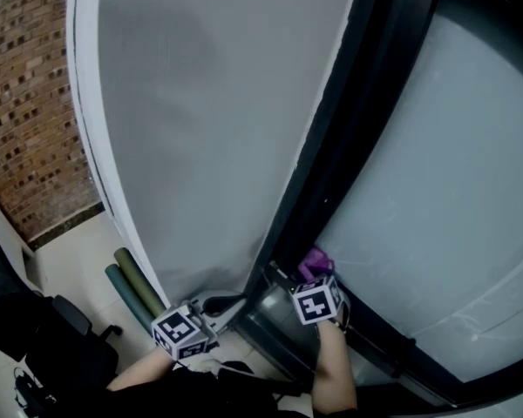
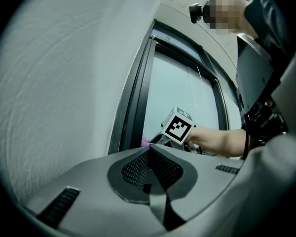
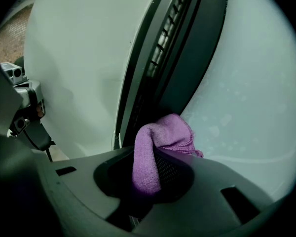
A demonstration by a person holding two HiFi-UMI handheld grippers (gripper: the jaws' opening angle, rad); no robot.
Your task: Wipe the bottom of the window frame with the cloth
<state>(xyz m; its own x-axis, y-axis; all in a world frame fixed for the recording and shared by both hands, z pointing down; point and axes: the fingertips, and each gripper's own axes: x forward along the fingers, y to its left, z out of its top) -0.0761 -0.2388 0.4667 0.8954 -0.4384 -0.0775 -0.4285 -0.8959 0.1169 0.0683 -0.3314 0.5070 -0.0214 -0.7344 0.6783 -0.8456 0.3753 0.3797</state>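
A purple cloth (image 1: pixel 315 259) is pinched in my right gripper (image 1: pixel 305 275), down at the foot of the dark window frame (image 1: pixel 331 172). In the right gripper view the cloth (image 3: pixel 160 132) bunches up out of the shut jaws (image 3: pixel 150 164) and presses against the frame (image 3: pixel 158 58) beside the frosted glass (image 3: pixel 246 83). My left gripper (image 1: pixel 231 307) hangs lower left, by the white wall, shut with nothing in it. In the left gripper view its jaws (image 2: pixel 149 151) meet, and beyond them are the right gripper's marker cube (image 2: pixel 178 126) and a sliver of cloth (image 2: pixel 145 142).
A white wall panel (image 1: pixel 218 129) runs left of the frame, with a brick wall (image 1: pixel 26 103) further left. Two rolled green tubes (image 1: pixel 129 286) lean at the wall's foot. A black chair (image 1: pixel 26 338) stands at the lower left on the pale floor.
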